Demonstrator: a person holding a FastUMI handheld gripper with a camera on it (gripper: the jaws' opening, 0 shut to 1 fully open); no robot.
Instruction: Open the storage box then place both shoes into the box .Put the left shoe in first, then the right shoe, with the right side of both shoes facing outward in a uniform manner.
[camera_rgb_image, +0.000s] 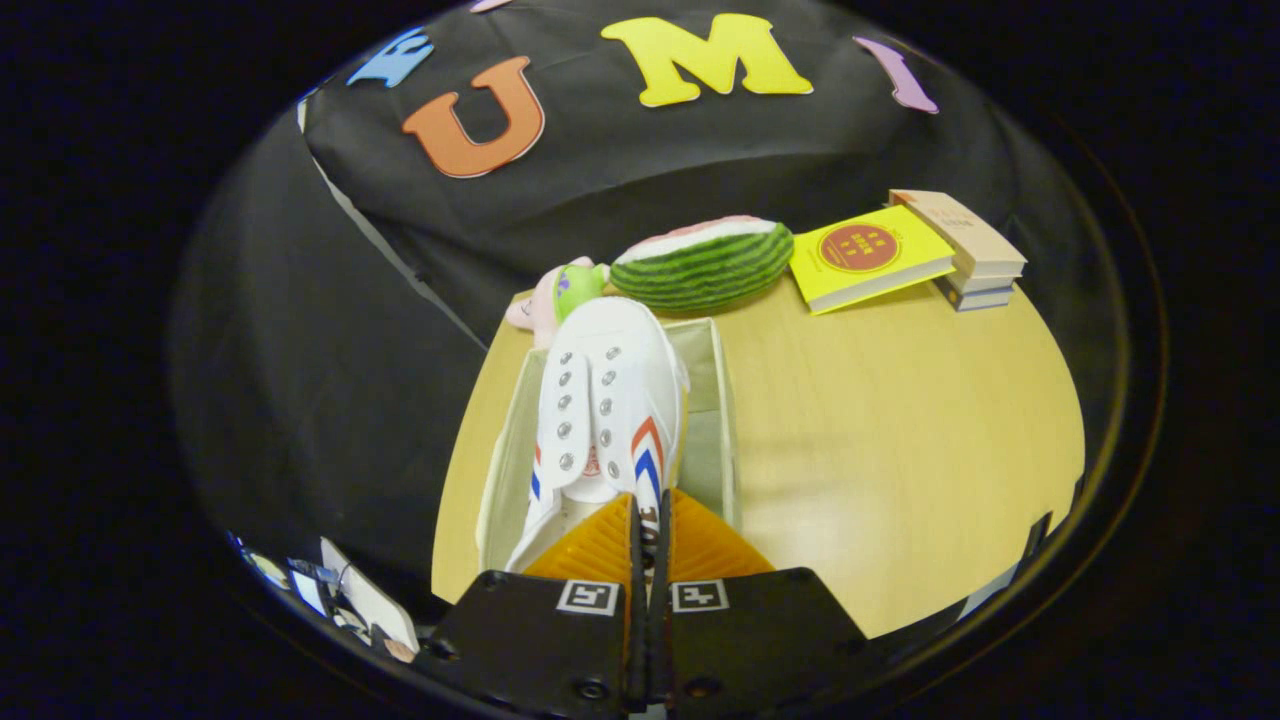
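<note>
The jaws of the gripper (650, 545) are clenched on the heel collar of a white shoe (600, 420), holding it toe-forward over the open storage box (722, 420) on the tabletop (900, 430), apparently so it can go in lengthwise between the walls.

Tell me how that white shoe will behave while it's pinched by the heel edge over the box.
The gripper is shut on the white shoe, pinching only thin heel material, so it will probably swing or sag toe-down. Its canvas-like upper looks soft, likely to buckle. The fabric box walls look floppy and may yield if bumped.
</note>
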